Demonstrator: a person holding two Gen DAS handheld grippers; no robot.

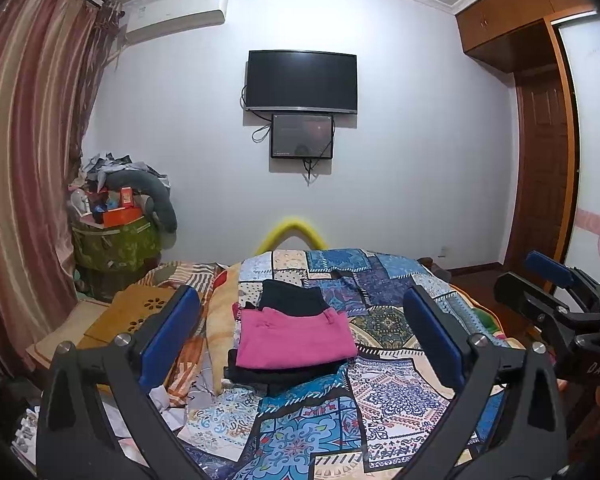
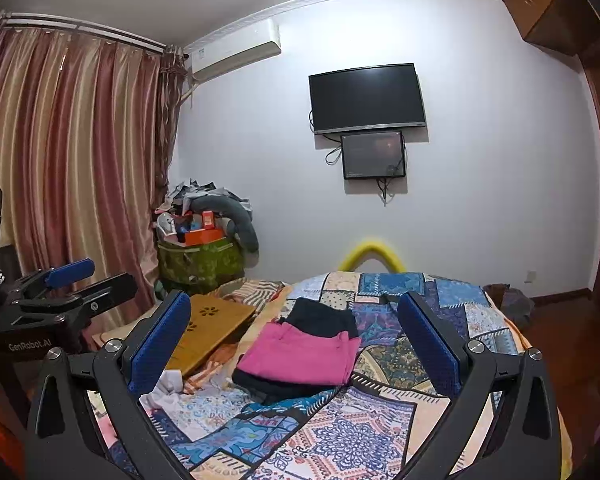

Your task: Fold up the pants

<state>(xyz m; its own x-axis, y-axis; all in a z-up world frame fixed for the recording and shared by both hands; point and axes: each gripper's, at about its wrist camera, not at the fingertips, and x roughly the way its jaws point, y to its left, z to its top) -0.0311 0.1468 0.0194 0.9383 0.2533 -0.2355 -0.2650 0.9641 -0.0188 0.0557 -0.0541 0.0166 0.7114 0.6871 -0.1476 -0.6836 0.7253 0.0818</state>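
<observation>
While both tools hang above the bed (image 1: pixel 400 400) without touching anything, the pink pants (image 1: pixel 294 338) lie already folded into a neat rectangle on the patchwork bedspread, on top of a dark folded garment (image 1: pixel 260 376) whose edge shows below them; another dark folded piece (image 1: pixel 290 298) lies just behind, touching the pink one. The left hand-held gripper (image 1: pixel 304 340) has its blue pads spread wide and holds nothing, and the right hand-held gripper (image 2: pixel 296 348) is also wide apart and empty. I judge that the folding of the pink pair is done or almost done, so the next move is perhaps only to straighten it. The cloth looks soft, light and limp, so it will sag and open if it is lifted by one corner only. A better hold is at the two ends of the near folded edge, pinching all layers together, one tool on each end. The pile may slide on the smooth bedspread if it is pushed from the side.
</observation>
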